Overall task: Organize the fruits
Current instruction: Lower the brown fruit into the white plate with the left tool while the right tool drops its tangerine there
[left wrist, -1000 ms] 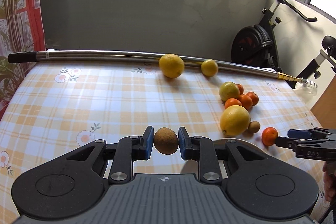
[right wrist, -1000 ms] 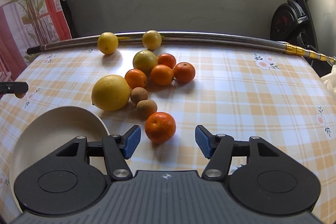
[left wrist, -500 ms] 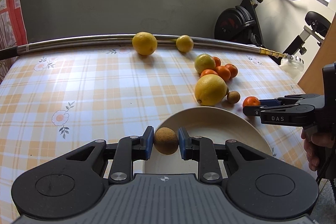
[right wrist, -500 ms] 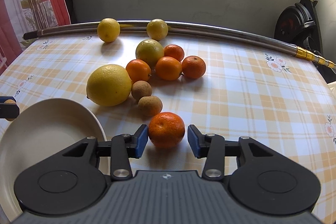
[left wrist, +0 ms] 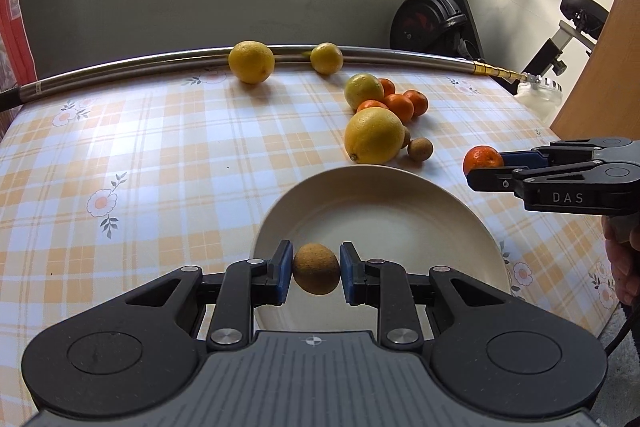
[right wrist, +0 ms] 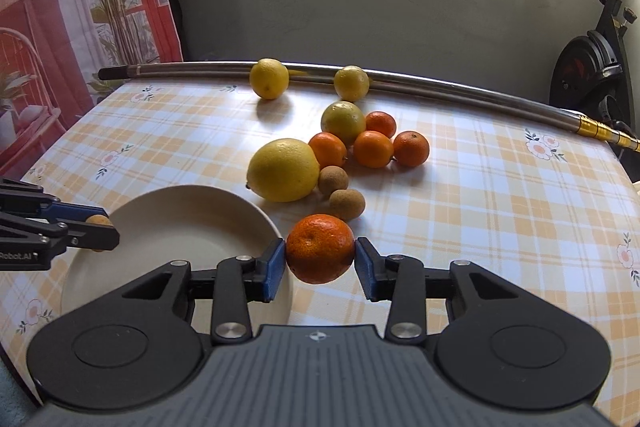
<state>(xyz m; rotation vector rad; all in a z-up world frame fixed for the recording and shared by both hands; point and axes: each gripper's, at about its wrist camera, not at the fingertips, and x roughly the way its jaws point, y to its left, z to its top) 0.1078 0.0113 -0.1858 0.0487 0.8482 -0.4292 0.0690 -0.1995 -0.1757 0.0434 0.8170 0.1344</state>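
A large lemon (left wrist: 374, 135) partly hides the small brown fruit (left wrist: 406, 137) behind it.

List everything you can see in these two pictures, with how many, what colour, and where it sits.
Round cream plate: one, cream, near edge of the table, nothing lying in it.
Large yellow citrus: one, yellow, just beyond the plate.
Yellow lemons: two, yellow, against the metal pole.
Greenish-yellow citrus: one, among the mandarins.
Loose orange mandarins: four, orange, clustered mid-table.
Loose brown kiwis: two, brown, beside the large citrus.
Steel pole: one, silver, along the far table edge.
Checked floral tablecloth: one, orange and white.
Exercise bike: one, black, behind the table.
Left gripper: shut on a brown kiwi over the plate.
Right gripper: shut on an orange mandarin, beside the plate.
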